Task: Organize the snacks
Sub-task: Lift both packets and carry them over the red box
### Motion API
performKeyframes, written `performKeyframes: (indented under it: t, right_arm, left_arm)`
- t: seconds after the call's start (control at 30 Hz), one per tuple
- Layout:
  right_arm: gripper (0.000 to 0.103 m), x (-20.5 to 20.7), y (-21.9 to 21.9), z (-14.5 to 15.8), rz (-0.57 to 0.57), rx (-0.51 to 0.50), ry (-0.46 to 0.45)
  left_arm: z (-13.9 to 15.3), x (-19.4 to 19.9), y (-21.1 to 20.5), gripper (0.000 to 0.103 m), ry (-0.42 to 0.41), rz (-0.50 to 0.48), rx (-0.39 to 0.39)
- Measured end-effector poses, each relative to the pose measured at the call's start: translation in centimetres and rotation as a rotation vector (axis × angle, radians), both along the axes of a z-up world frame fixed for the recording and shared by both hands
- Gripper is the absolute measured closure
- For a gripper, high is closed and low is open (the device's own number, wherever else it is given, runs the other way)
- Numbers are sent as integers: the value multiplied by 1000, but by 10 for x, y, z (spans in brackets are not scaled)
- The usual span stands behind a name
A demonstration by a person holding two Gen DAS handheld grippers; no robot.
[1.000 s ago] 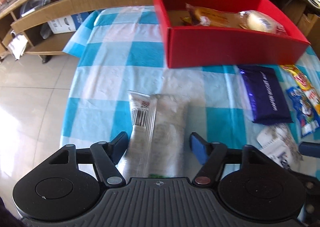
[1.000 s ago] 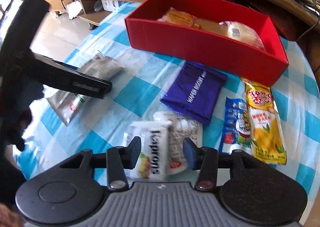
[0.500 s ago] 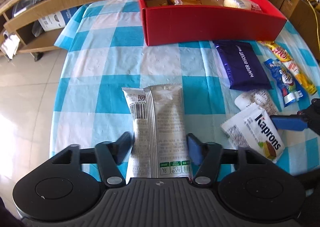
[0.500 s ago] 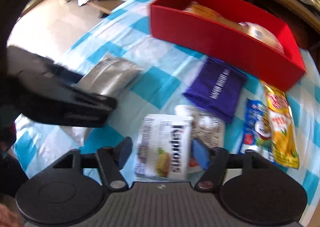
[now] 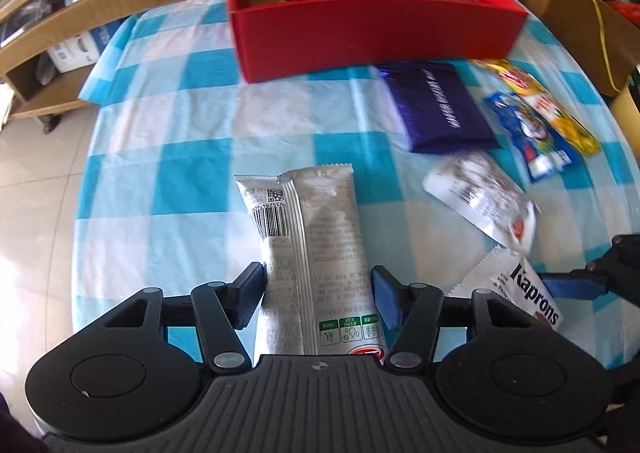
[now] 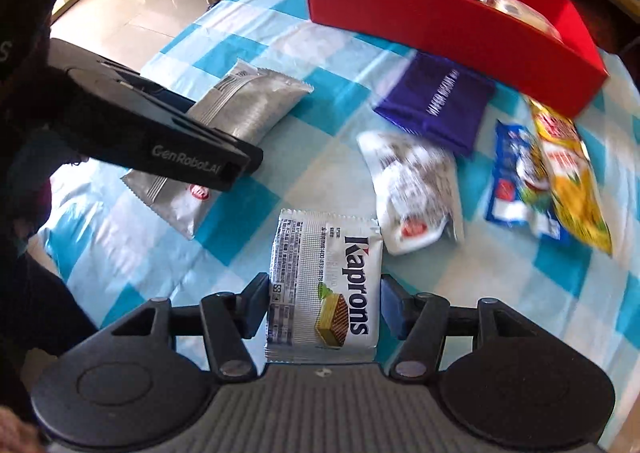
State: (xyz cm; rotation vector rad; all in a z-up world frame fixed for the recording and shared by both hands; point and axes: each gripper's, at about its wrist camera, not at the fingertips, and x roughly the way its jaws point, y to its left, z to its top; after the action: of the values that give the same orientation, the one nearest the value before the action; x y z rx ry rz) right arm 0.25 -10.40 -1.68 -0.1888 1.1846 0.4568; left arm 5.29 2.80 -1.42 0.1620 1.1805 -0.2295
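My left gripper (image 5: 318,299) is shut on a long silver snack packet (image 5: 312,253), lifted above the blue checked tablecloth (image 5: 168,181). My right gripper (image 6: 324,303) is shut on a white Kaprons wafer packet (image 6: 324,285), also lifted. The red box (image 5: 372,25) stands at the far side with two wrapped snacks inside. The left gripper (image 6: 160,133) and its silver packet (image 6: 248,109) show at left in the right wrist view. The Kaprons packet (image 5: 520,285) shows at right in the left wrist view.
A purple packet (image 5: 436,105), a white packet (image 5: 480,197), a blue packet (image 5: 528,133) and a yellow-red packet (image 5: 540,101) lie on the cloth in front of the box. Wooden shelves (image 5: 48,37) stand behind. Floor tiles lie left of the table.
Both grippers have closed on their packets and lifted them off the cloth. The views have pulled back and up from the table.
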Motion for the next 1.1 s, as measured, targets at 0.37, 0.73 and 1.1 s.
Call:
performKeyframes:
  t: [0.37, 0.73, 1.1]
  right_arm:
    - [26, 2, -2, -7, -16, -20, -55]
    - [2, 3, -4, -12, -47, -30, -40]
    - [31, -4, -13, 5, -75, -6, -84]
  left_arm:
    - [-9, 6, -7, 11, -47, -3, 76]
    - [-10, 5, -4, 15, -37, 18, 42]
    - [2, -5, -9, 51, -57, 14, -13]
